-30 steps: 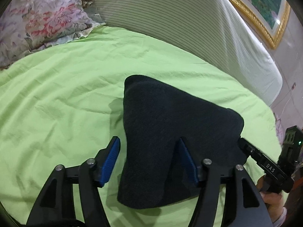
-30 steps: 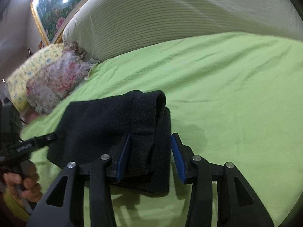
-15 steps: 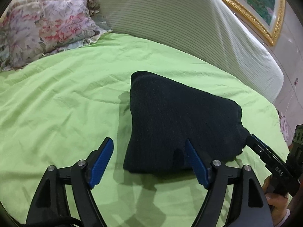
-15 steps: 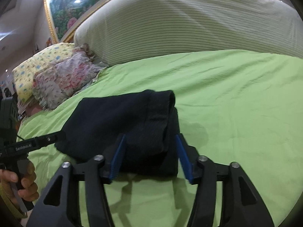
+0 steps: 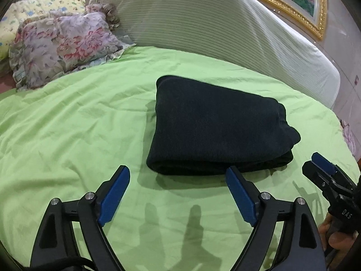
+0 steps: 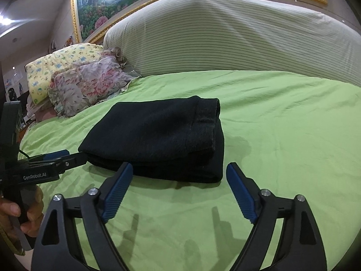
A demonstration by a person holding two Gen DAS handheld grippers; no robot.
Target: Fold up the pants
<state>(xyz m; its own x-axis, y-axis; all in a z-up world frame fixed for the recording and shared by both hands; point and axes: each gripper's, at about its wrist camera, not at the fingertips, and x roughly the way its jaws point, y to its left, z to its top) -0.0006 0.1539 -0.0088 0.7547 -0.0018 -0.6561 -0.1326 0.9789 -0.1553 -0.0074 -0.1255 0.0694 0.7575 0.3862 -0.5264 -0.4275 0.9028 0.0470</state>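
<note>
The left gripper (image 5: pixel 177 187) is held just near of the pants (image 5: pixel 216 126), jaws opening, nothing between them. The pants are laid folded mid-sheet (image 5: pixel 67 135), apparently released as finished. The right gripper (image 6: pixel 179 187) is likewise held clear, jaws opening and empty. The fold's underside is hidden; both hands are cut off at the frame edges.

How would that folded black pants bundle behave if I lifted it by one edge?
The pants would probably flop and unfold, since the stacked soft layers look loose. They likely wouldn't slide easily: knit fabric on the wrinkled green sheet should grip.
</note>
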